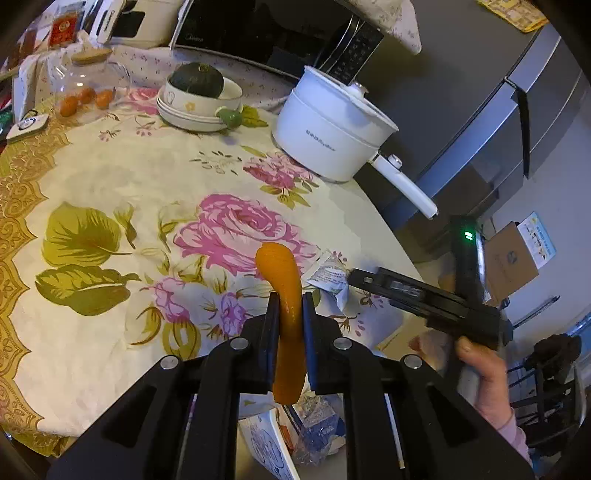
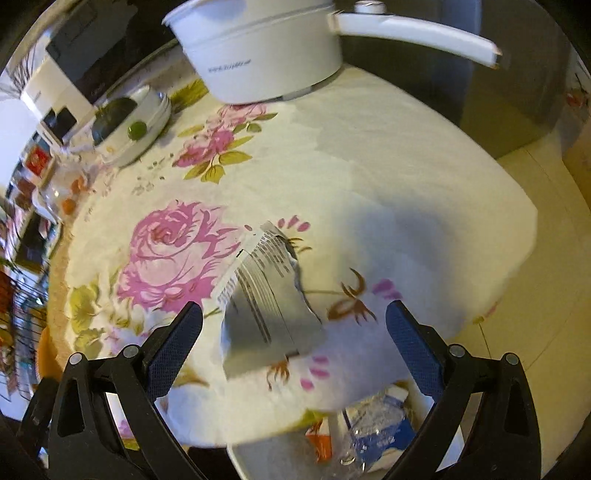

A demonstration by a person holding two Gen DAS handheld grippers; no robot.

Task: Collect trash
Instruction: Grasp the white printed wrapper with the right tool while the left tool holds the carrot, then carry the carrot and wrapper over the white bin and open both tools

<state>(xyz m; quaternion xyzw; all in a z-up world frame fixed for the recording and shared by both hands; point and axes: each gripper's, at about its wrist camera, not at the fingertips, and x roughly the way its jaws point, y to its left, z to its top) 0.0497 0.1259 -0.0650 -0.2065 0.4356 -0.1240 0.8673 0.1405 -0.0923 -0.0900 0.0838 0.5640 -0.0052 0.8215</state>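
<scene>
- Orange peel strip (image 1: pixel 286 314) is pinched between the pads of the left gripper (image 1: pixel 290 325), lifted clear of the floral tablecloth (image 1: pixel 110 177); the jaws are nearly pressed together on it.
- Torn silver-white wrapper (image 2: pixel 266 295) lies flat on the cloth near the table's front edge, untouched; seen in the left view too, just beside the held peel.
- Right gripper (image 2: pixel 293 339) is spread wide, hovering above the wrapper with a finger on each side, pads not touching it.
- A bin or bag with clear plastic and blue-white packaging (image 2: pixel 373 424) is seen below the table edge, under both grippers; judged to be the drop point.
- Progress, judged: some trash already in the bin, peel in hand but not yet dropped, wrapper left to pick up. No other loose trash is made out on the cloth.
- Writing: rows of small print on the wrapper, unreadable. A grey logo line on the white electric pot (image 1: pixel 325 129), too small to read. "Midea"-like lettering on the black microwave (image 1: pixel 266 33), not certain.
</scene>
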